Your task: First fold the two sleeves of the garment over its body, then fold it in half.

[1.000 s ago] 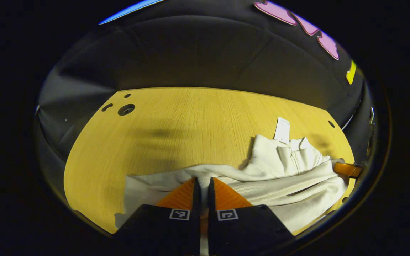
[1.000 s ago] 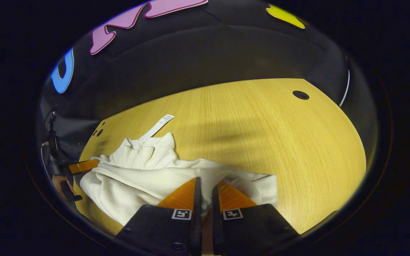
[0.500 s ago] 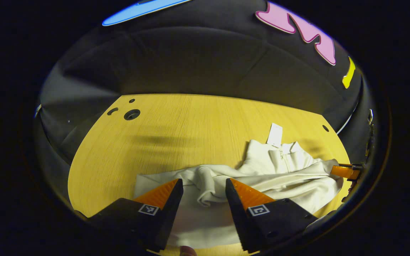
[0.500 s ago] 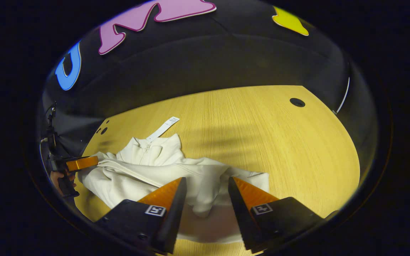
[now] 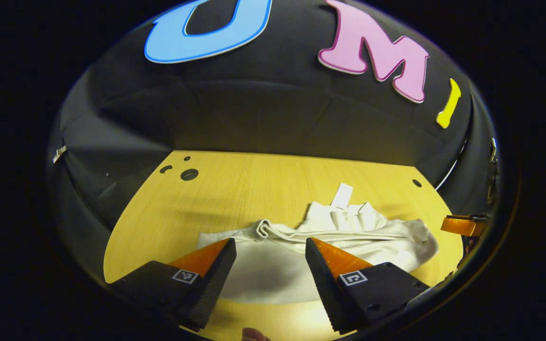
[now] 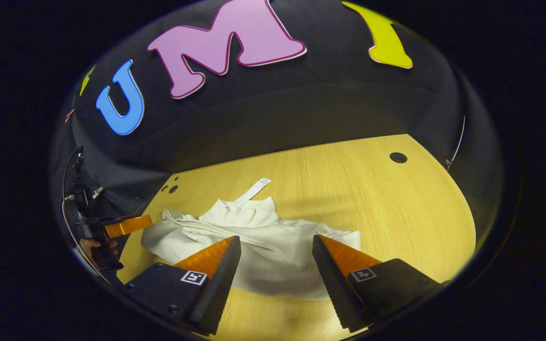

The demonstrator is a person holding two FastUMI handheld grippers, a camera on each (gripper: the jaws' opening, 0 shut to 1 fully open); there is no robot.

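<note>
A cream zip-neck garment (image 5: 320, 241) lies folded into a compact bundle on the wooden table (image 5: 235, 189), collar and white tag (image 5: 342, 195) at its far side. My left gripper (image 5: 270, 246) hovers open above the bundle's left part, holding nothing. In the right gripper view the same garment (image 6: 254, 237) lies below my right gripper (image 6: 277, 244), which is also open and apart from the cloth. The right gripper's finger (image 5: 462, 225) shows at the far right of the left gripper view. The left gripper (image 6: 126, 225) shows at the left of the right gripper view, with a hand (image 6: 94, 246) holding it.
The table has round holes at its far left corner (image 5: 189, 174) and far right corner (image 6: 398, 157). Bare wood stretches left of the garment (image 5: 168, 222) and right of it (image 6: 410, 213). The black booth wall (image 5: 273, 118) rises behind the table's far edge.
Both grippers opened and let go of the garment's edge, then rose and drew back. The cloth has dropped flat onto the bundle.
</note>
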